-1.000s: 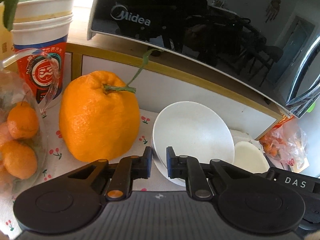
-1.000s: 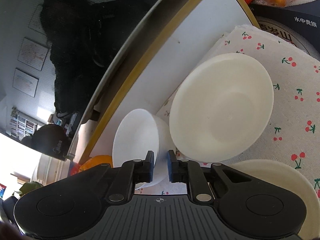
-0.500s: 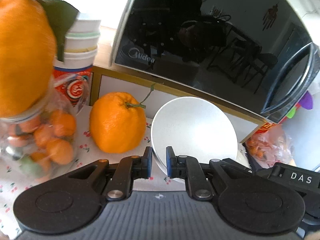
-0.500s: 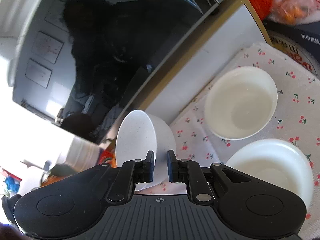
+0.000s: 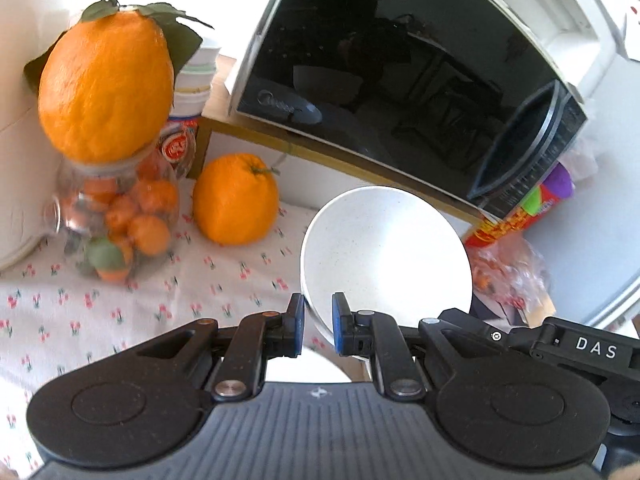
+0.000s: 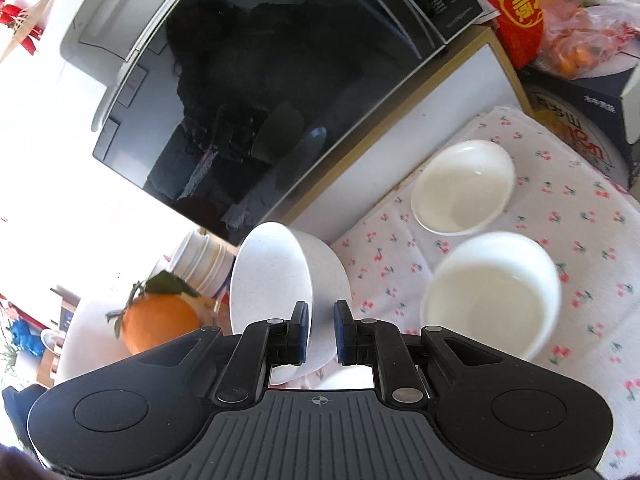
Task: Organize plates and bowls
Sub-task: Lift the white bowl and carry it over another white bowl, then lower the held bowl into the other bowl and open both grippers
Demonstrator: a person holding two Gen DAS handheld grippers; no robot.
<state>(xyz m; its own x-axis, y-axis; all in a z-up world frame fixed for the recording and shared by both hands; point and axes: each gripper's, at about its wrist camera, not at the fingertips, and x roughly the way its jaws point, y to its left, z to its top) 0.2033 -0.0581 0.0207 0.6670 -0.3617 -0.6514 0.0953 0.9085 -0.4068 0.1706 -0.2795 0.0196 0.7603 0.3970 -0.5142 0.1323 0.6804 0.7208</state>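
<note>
A white speckled bowl [image 5: 384,256] hangs tilted above the cherry-print cloth [image 5: 120,312], held from two sides. My left gripper [image 5: 318,328] is shut on its near rim. My right gripper [image 6: 322,332] is shut on the wall of the same bowl [image 6: 276,276], and its black housing [image 5: 576,348] shows at the lower right of the left wrist view. Two more white bowls stand on the cloth to the right, one far [image 6: 464,188] and one near [image 6: 492,292].
A black-doored microwave [image 5: 400,80] on a wooden shelf [image 6: 460,76] looms behind. At left are a large orange [image 5: 236,200], a jar of tangerines [image 5: 120,220] topped by another orange [image 5: 106,88], and stacked paper cups [image 5: 192,92]. Snack bags [image 6: 568,20] and a box [image 6: 580,96] crowd the right.
Both grippers have risen and drawn back with the speckled bowl between them. The cloth, oranges and other bowls look smaller and farther below.
</note>
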